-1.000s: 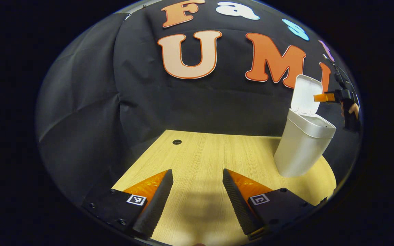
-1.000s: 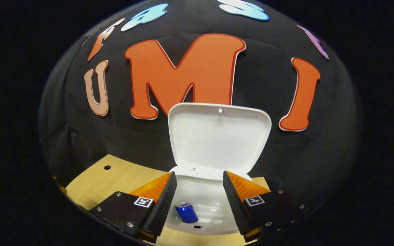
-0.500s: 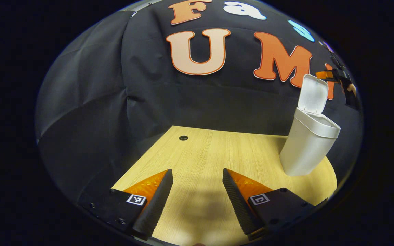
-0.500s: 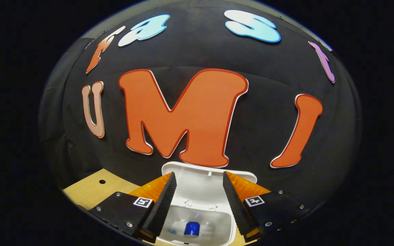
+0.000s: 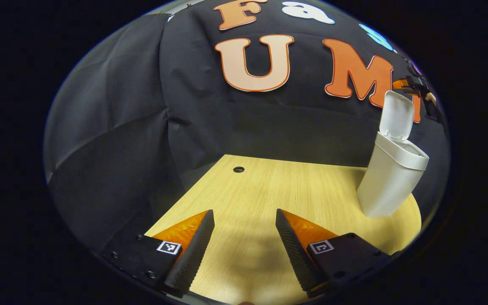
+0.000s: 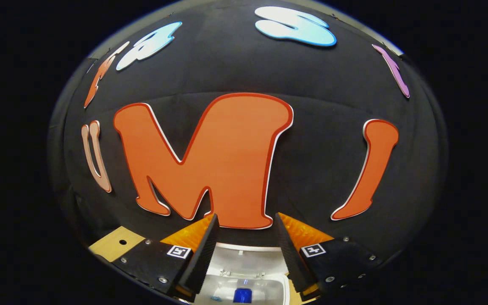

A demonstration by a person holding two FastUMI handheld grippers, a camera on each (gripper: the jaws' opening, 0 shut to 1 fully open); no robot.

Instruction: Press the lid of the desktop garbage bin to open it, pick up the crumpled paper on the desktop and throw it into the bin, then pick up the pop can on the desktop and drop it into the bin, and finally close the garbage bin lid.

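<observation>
- near, in the left gripper view, the left gripper [image 5: 244, 241] hangs low over the wooden worktop [image 5: 295, 199] with its jaws spread and nothing between them.
- on the right of that worktop, farther off, stands one white garbage bin [image 5: 390, 180]; its lid [image 5: 396, 115] stands up, so the bin is open.
- in the right gripper view, the right gripper [image 6: 244, 250] is above the bin's mouth, jaws apart and empty, pointing toward the far wall above the top edge of the lid.
- one blue pop can [image 6: 242, 295] lies inside the bin, just below the right gripper; the crumpled paper i cannot make out in the bin, and none lies on the worktop.
- judged from this, both drops are done and the step in hand is closing the lid.
- the next move calls for getting the right gripper behind or above the lid's top edge and pushing it forward and down until it shuts, without tipping the light bin.
- count: two grippers, one bin, one lid, one can, one small round hole [image 5: 238, 169] at the far side of the worktop.
</observation>
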